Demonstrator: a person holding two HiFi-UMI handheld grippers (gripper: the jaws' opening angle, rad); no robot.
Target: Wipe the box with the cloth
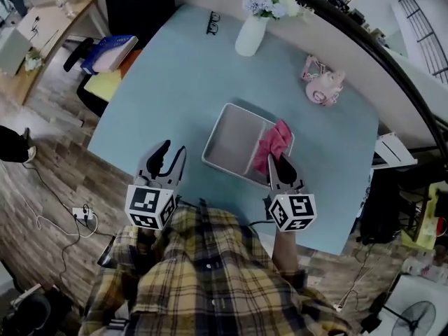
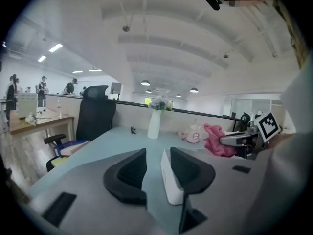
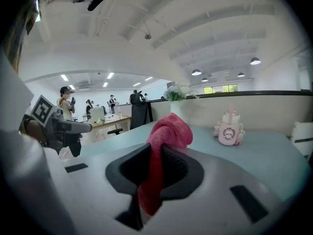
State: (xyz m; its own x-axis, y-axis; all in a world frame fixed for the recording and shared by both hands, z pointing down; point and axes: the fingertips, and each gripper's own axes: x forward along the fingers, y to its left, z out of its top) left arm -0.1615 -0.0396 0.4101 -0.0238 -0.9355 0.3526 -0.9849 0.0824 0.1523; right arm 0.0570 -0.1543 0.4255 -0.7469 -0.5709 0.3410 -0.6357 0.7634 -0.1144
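Clamping the cloth (image 3: 168, 131) hard in the right gripper (image 3: 155, 166), squeezing the pink fabric between the jaws, letting a fat bunch of it poke up past the tips and a tail dangle down behind them. Holding that gripper right at the near right edge of the box (image 1: 234, 140), seen from the head view, and bunching the cloth over the box's right side, partly across the rim there. Can't really tell whether it's pressing on the box floor or just hanging over it.

Parking the left gripper (image 2: 155, 166) just off the box's near left corner, not touching it going by the head view. Jaws hanging released, clearly spread, gripping nothing. Catching the box's white wall through the gap in the left gripper view, but only looking past the jaws at it, not pinching it.

Sitting the box, a shallow pale tray kind of thing, flat on the light blue counter (image 1: 175, 82), turned at an angle.

Also spotting, beyond the box on the far side, a white vase (image 1: 250, 35) with flowers. Left of the vase and further from the box, a pair of glasses (image 1: 212, 22). Off to the box's far right, a pink bottle (image 1: 323, 88). Way left of the box, off the counter, a chair (image 1: 98, 65) with stuff piled on it.
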